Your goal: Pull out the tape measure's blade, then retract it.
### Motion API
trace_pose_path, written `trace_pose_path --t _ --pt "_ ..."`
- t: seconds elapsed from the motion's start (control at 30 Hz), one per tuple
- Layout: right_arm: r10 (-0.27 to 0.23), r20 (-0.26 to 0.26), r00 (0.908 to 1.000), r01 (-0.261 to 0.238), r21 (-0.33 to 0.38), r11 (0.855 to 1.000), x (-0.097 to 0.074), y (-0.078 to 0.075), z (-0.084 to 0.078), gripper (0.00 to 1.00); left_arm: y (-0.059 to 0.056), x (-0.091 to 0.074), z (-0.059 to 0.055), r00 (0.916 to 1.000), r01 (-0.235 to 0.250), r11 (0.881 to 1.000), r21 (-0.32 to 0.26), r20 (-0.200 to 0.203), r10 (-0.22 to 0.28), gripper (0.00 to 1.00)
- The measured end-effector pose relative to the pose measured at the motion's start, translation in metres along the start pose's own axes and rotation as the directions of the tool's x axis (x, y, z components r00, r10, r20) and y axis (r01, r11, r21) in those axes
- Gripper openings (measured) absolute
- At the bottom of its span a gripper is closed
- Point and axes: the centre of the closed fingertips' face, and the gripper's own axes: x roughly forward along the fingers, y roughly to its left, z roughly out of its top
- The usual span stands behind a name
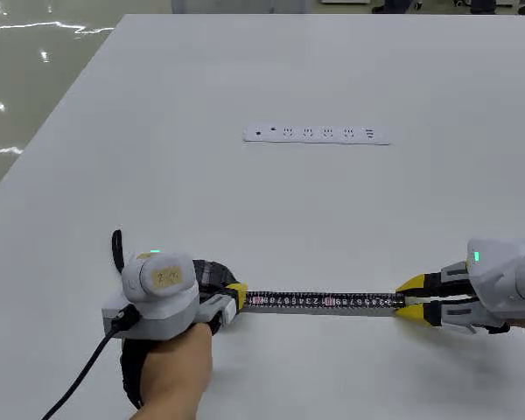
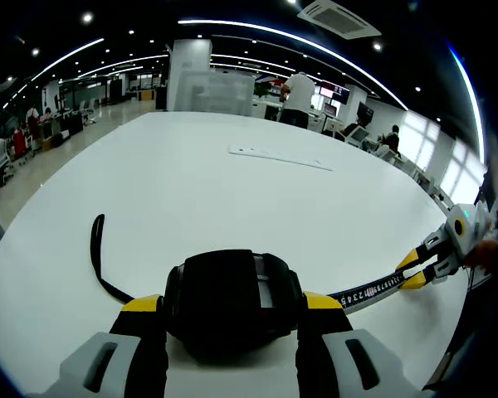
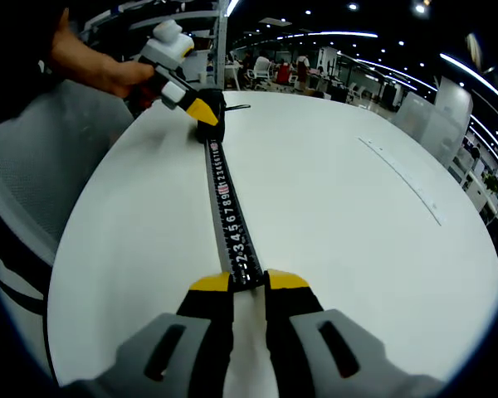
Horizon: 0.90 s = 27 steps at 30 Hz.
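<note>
Holding the tape measure [image 1: 208, 276] at lower left, the left tongs [image 1: 234, 296] clench it; the right tongs [image 1: 411, 297] pinch the blade [image 1: 324, 302] tip, already pulled out over the table [image 1: 289, 219]. Retracting is left.

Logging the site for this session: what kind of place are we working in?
Probably an open-plan lab or office floor: a large white table with a power strip on it, long ceiling light strips, and people among desks in the background.
</note>
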Motion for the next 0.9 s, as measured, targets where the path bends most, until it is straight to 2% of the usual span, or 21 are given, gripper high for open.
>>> trace_pose_path --t 0.9 --pt "-0.006 0.002 1.0000 0.006 -0.005 1.000 0.0003 -0.0023 0.0007 0.12 0.0000 0.0001 -0.0004 0.9999 0.013 1.000 -0.020 -0.011 -0.013 0.59"
